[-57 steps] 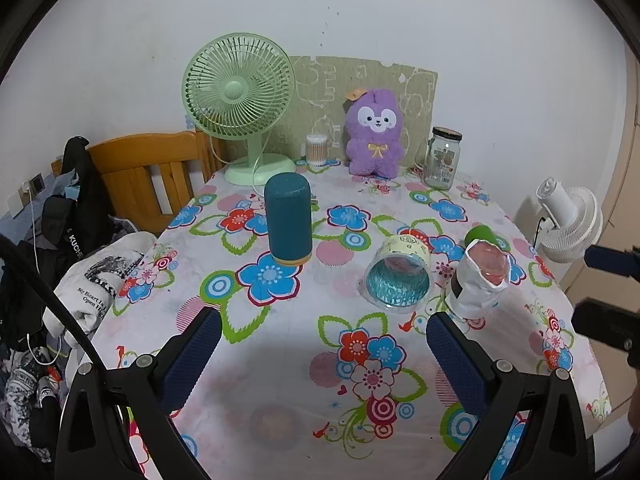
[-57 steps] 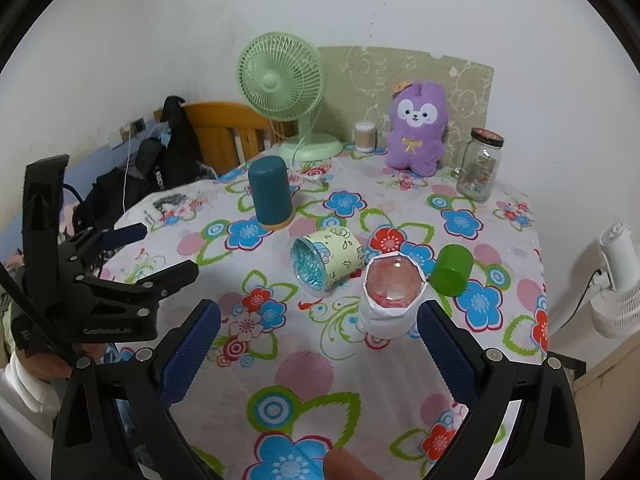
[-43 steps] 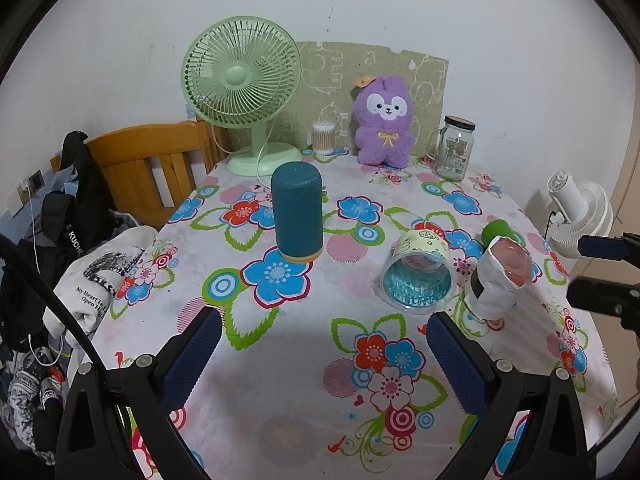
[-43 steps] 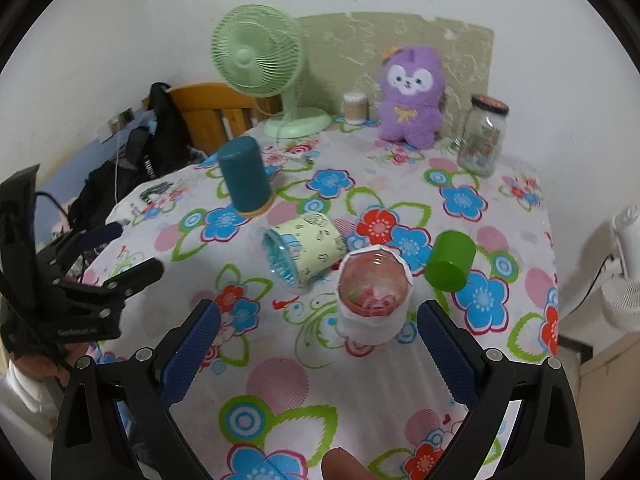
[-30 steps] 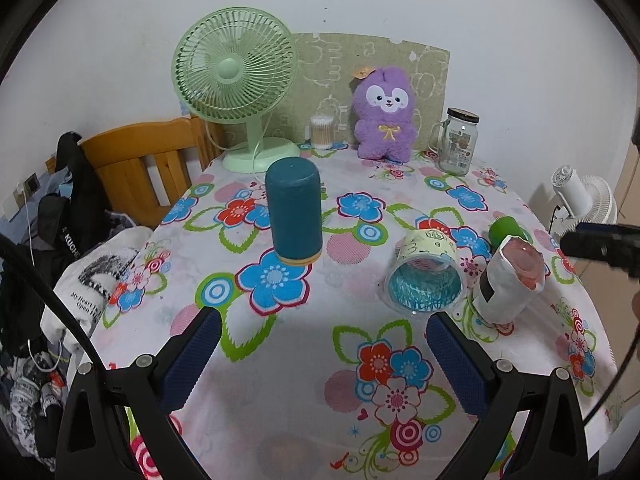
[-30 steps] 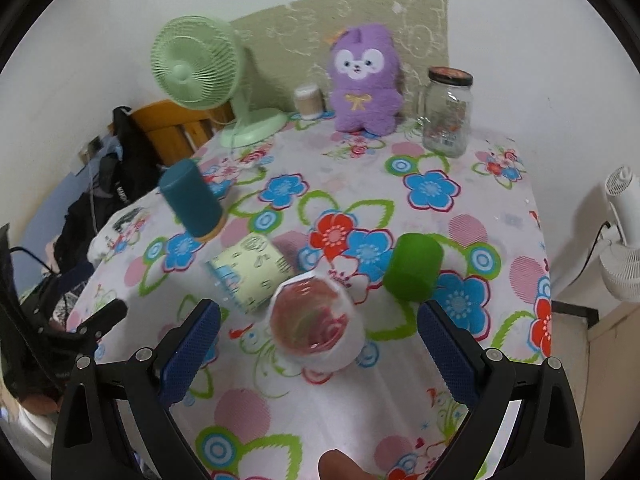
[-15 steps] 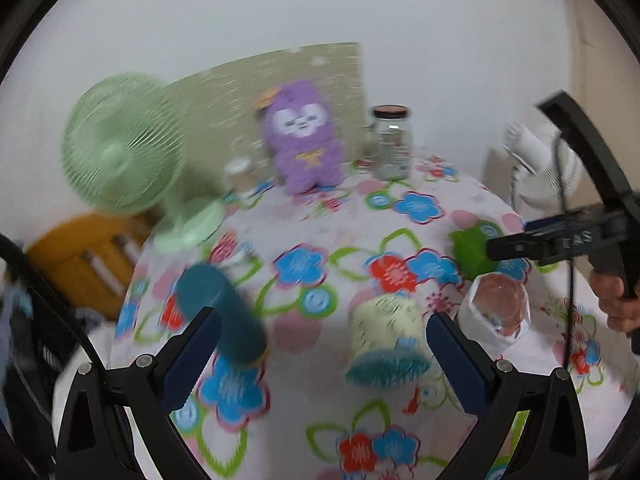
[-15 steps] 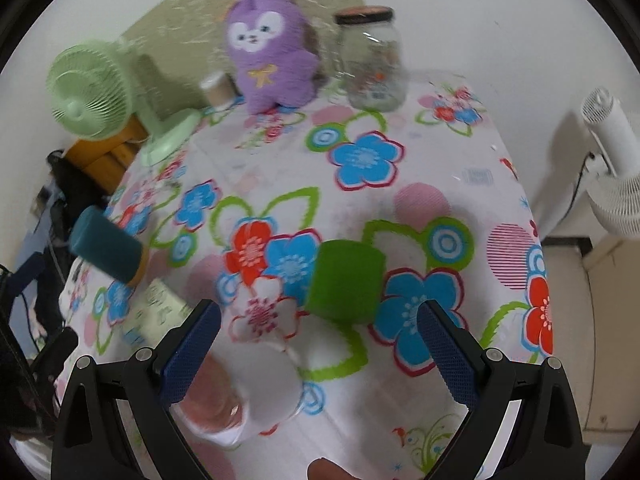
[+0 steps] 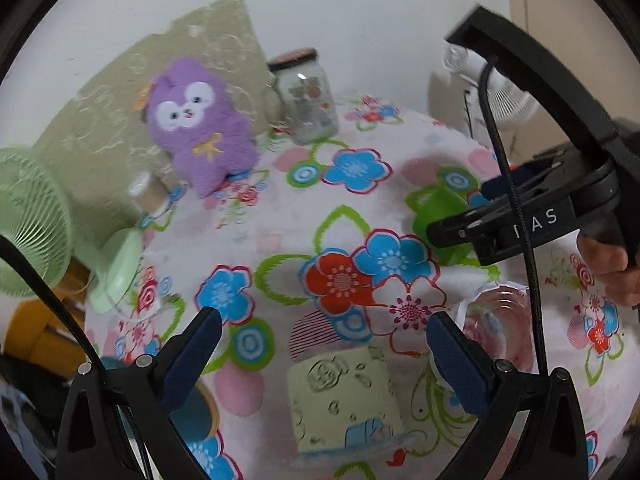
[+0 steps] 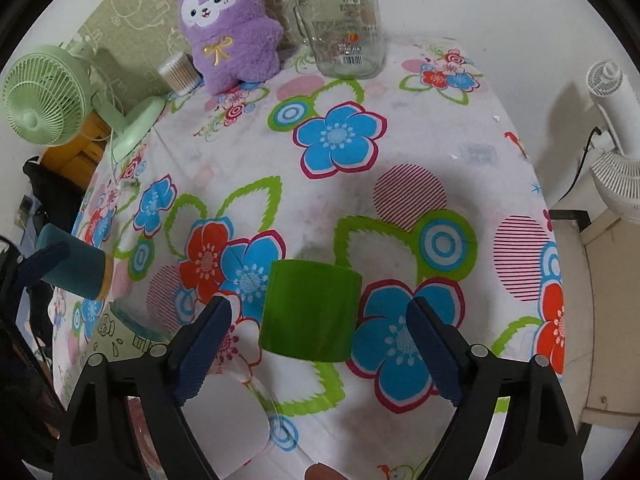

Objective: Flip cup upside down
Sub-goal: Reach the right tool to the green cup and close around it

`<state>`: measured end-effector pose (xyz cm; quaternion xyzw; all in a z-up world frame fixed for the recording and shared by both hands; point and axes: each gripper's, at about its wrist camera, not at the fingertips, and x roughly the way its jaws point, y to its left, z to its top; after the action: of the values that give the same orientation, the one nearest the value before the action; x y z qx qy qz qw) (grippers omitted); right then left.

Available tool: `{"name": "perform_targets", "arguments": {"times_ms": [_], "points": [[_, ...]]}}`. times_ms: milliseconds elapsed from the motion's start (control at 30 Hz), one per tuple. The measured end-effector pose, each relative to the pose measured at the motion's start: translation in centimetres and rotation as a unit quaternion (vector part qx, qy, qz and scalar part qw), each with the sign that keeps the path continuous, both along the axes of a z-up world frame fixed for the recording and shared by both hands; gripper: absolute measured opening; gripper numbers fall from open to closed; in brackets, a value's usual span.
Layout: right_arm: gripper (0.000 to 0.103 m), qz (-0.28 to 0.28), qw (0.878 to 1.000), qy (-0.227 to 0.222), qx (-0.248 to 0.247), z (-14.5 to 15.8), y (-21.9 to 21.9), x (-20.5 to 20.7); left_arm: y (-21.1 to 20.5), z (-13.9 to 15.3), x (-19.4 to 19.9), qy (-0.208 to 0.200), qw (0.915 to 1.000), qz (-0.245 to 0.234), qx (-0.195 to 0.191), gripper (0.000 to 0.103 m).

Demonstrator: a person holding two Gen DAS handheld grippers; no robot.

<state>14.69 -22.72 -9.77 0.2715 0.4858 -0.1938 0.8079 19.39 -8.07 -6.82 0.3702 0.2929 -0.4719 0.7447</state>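
A green cup (image 10: 310, 310) lies on its side on the floral tablecloth, between the open fingers of my right gripper (image 10: 318, 310), which hovers just above it. In the left wrist view the green cup (image 9: 438, 210) is partly hidden behind the right gripper (image 9: 460, 216). My left gripper (image 9: 320, 330) is open and empty above a pale green patterned cup (image 9: 346, 398) lying on its side.
A clear cup in a white sleeve (image 9: 498, 324) stands by the patterned cup. A teal cylinder (image 10: 74, 266) stands at the left. A purple plush (image 10: 228, 20), glass jar (image 10: 344, 24), small canister (image 10: 178, 72) and green fan (image 10: 38, 100) line the back. The table edge (image 10: 536, 200) is at right.
My right gripper has moved forward and down, past the sleeved cup, until its fingers flank the green cup. My left gripper has swung right and forward over the patterned cup.
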Motion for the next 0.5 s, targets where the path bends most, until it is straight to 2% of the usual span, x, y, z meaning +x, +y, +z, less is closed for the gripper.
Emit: {"name": "perform_targets", "arguments": {"times_ms": [133,300,500], "points": [[0.081,0.005,1.0,0.003,0.027,-0.9,-0.3,0.6,-1.6,-0.7,0.5,0.002,0.9994,-0.019,0.031,0.103],[0.056,0.017,0.999,0.004,0.044,-1.6,-0.2,1.2,-3.4,-0.9,1.4,0.025,0.9972,-0.036,0.06,0.103],[0.055,0.024,0.999,-0.006,0.037,-1.0,0.0,1.1,-4.0,-0.8,1.5,0.023,0.9965,-0.043,0.068,0.103]]}}
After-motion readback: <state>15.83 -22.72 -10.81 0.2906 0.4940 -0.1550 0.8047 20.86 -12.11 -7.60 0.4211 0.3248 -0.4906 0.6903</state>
